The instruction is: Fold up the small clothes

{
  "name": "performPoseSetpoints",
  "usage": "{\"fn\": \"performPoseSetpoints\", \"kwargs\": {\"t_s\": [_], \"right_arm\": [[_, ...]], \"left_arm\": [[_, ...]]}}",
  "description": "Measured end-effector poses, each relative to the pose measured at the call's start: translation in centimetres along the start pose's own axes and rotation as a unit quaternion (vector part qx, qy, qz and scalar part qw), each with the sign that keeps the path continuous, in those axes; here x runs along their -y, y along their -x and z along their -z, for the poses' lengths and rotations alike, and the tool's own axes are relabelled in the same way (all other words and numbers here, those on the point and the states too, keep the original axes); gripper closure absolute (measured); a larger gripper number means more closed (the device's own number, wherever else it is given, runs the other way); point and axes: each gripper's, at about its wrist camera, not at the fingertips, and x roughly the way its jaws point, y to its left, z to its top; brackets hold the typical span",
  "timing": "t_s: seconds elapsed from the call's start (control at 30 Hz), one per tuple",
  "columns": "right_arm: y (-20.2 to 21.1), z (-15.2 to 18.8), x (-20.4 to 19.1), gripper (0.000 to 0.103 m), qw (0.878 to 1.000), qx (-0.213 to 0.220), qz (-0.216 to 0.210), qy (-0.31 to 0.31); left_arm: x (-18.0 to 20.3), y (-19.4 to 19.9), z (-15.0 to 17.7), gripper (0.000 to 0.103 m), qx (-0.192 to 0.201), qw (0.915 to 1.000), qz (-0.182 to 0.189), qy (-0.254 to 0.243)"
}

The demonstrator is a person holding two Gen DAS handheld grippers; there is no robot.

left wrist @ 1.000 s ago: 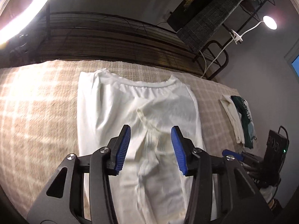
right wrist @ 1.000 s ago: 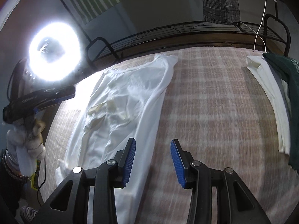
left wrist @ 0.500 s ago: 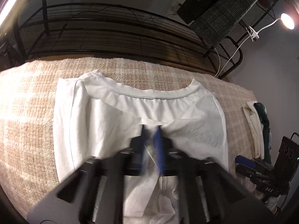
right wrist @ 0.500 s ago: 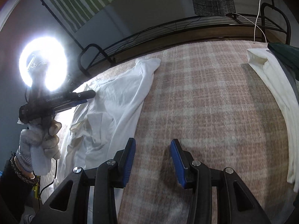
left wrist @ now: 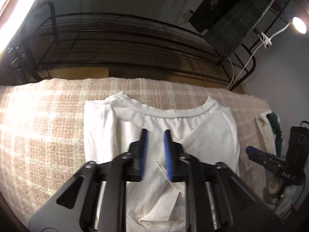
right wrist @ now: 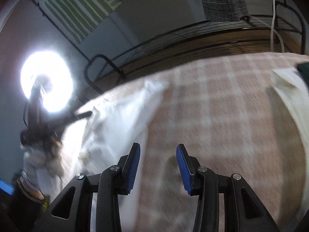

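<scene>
With the white shirt (left wrist: 160,135) flat on the checked blanket (left wrist: 42,127), our left gripper (left wrist: 155,150) stands narrowly parted, holding nothing we can see; our right gripper (right wrist: 158,166) gapes empty beside it; we should press the fold flat.

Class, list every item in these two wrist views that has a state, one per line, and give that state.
white shirt: lying on the plaid blanket, partly folded, hem brought up over the body.
left gripper: fingers slightly parted, blurred, nothing clearly between them.
right gripper: fingers wide open, empty, above the plaid blanket.
folded clothes: stacked at the blanket's right edge.
ring light: on.
clip lamp: on.
</scene>
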Motion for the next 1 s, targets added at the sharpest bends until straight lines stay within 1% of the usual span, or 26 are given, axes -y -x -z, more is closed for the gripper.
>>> {"fn": "performPoseSetpoints", "kwargs": {"t_s": [0.03,0.1,0.2,0.23,0.37,0.47,0.5,0.57,0.6,0.63,0.67,0.73,0.77,0.8,0.83,0.87,0.93,1.0], "right_arm": [[-0.4,-0.8,0.2,0.062,1.000,-0.001,-0.006,-0.002],[-1.5,-2.6,0.3,0.062,1.000,-0.003,-0.002,-0.006],[-3.1,-4.6,0.7,0.064,1.000,-0.011,0.001,-0.003],[-3.8,-5.2,0.9,0.065,1.000,-0.017,0.000,-0.003],[-5.5,-6.3,0.7,0.065,0.999,-0.029,0.005,0.012],[-6.3,-7.0,0.6,0.066,1.000,-0.028,-0.001,0.014],[-6.6,-7.2,0.8,0.070,1.000,-0.027,-0.004,0.010],[-7.0,-7.4,0.9,0.081,1.000,-0.026,-0.011,0.008],[-7.3,-7.5,0.9,0.094,0.999,-0.029,-0.010,0.012],[-7.4,-7.5,0.6,0.101,0.999,-0.031,-0.006,0.018],[-7.4,-7.8,0.2,0.102,0.999,-0.030,0.006,0.026],[-6.6,-8.6,-0.2,0.102,0.999,-0.009,0.012,0.043],[-6.5,-8.8,-0.2,0.102,0.999,-0.005,0.013,0.046],[-6.6,-9.0,-0.2,0.101,0.999,-0.010,0.013,0.049],[-6.8,-9.1,-0.1,0.094,0.998,-0.017,0.013,0.053],[-7.1,-9.1,-0.1,0.090,0.998,-0.024,0.017,0.057],[-7.5,-9.0,0.0,0.058,0.998,-0.032,0.017,0.058],[-7.6,-9.1,0.2,0.058,0.998,-0.030,0.010,0.054]], "left_arm": [[-0.4,0.7,-0.1,0.078,0.013,0.9999,-0.002,0.000],[-1.5,2.1,-0.6,0.078,0.031,0.9995,-0.012,-0.004],[-3.9,3.2,-1.1,0.078,0.037,0.9986,-0.037,-0.009],[-4.8,3.2,-1.2,0.078,0.035,0.9985,-0.043,-0.004],[-7.9,1.7,-1.4,0.078,0.015,0.9990,-0.039,0.017],[-8.8,0.2,-1.7,0.078,0.010,0.9989,-0.037,0.027],[-8.9,-0.4,-1.8,0.078,0.009,0.9989,-0.034,0.030],[-8.8,-1.5,-1.9,0.078,0.006,0.9991,-0.027,0.033],[-8.5,-2.0,-1.9,0.078,0.004,0.9992,-0.027,0.028],[-8.1,-2.3,-2.0,0.078,0.005,0.9993,-0.030,0.022],[-7.7,-2.5,-1.9,0.078,0.008,0.9993,-0.034,0.012],[-7.1,-2.8,-1.8,0.078,0.011,0.9993,-0.037,-0.001],[-6.9,-2.8,-1.8,0.078,0.013,0.9992,-0.037,-0.004],[-6.9,-2.9,-1.8,0.078,0.015,0.9992,-0.037,-0.004],[-6.9,-2.9,-1.8,0.078,0.017,0.9991,-0.038,-0.003],[-6.9,-3.0,-1.9,0.078,0.019,0.9991,-0.038,-0.001],[-6.8,-3.1,-2.0,0.078,0.022,0.9989,-0.041,-0.002],[-6.3,-3.6,-2.3,0.079,0.026,0.9985,-0.048,-0.009]]}}
